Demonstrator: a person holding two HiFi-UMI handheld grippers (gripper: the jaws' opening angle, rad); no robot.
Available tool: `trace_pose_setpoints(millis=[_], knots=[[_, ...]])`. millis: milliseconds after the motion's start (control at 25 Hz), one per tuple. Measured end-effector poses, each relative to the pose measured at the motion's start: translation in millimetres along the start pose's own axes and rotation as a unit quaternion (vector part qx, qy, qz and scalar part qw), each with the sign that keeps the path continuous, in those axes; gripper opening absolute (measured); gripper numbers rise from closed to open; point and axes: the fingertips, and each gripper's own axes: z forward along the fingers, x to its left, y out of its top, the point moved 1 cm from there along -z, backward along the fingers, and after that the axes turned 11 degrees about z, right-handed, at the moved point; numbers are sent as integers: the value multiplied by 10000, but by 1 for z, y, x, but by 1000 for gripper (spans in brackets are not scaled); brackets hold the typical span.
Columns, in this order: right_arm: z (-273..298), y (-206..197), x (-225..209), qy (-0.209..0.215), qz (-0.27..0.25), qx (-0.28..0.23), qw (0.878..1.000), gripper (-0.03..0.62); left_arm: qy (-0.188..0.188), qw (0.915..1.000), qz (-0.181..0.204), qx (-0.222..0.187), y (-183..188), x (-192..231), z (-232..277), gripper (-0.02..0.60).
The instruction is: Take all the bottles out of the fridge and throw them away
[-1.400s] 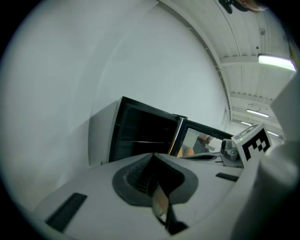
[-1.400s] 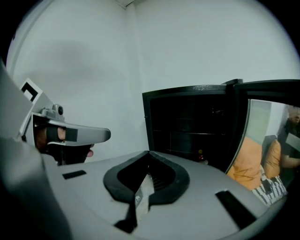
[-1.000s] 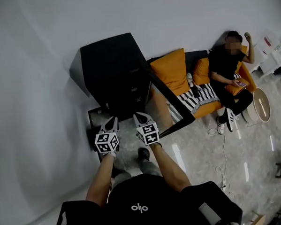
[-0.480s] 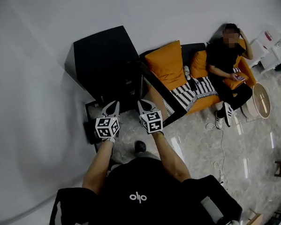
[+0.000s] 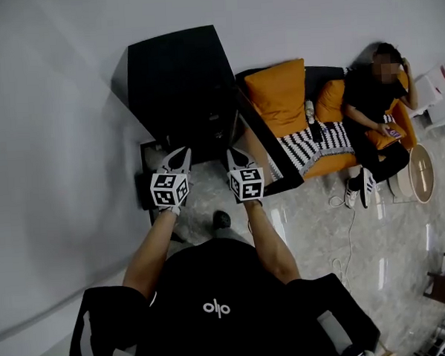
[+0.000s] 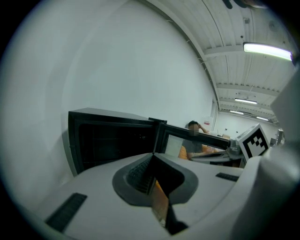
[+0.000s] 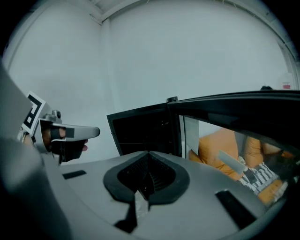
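The black fridge (image 5: 179, 83) stands against the white wall with its door (image 5: 269, 152) swung open to the right. Its inside (image 6: 112, 143) is dark and I make out no bottles there. My left gripper (image 5: 180, 156) and right gripper (image 5: 237, 155) are held side by side just before the open front. Both are shut with nothing between the fingers. In the left gripper view the jaws (image 6: 152, 158) meet against the fridge opening; in the right gripper view the jaws (image 7: 149, 158) do the same. A pale bottle-like thing (image 5: 309, 112) lies on the sofa.
An orange sofa (image 5: 281, 96) with a striped throw stands right of the door, and a person (image 5: 375, 106) sits on it. A round white table (image 5: 420, 172) and a floor cable (image 5: 352, 234) lie further right. A dark low box (image 5: 146, 177) sits by the fridge's foot.
Both grippers have moved forward, closer to the fridge's open front, and stay shut. The right one came a little further than the left.
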Motion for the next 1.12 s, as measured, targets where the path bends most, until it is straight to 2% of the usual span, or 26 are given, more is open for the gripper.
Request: trace_pose_setpoints(millis=[400, 560, 800, 1120], knots=[[37, -22, -5, -52, -67, 427, 9991, 9, 34, 9999, -149, 75, -11, 10, 3, 6], [66, -30, -1, -218, -138, 468, 9986, 9, -276, 9994, -82, 175, -25, 18, 13, 8], [111, -38, 8, -554, -249, 586, 9964, 9, -645, 9976, -37, 250, -38, 53, 24, 6], [166, -55, -2, -1218, -169, 547, 9909, 11, -1349, 9902, 159, 329, -58, 89, 44, 6]])
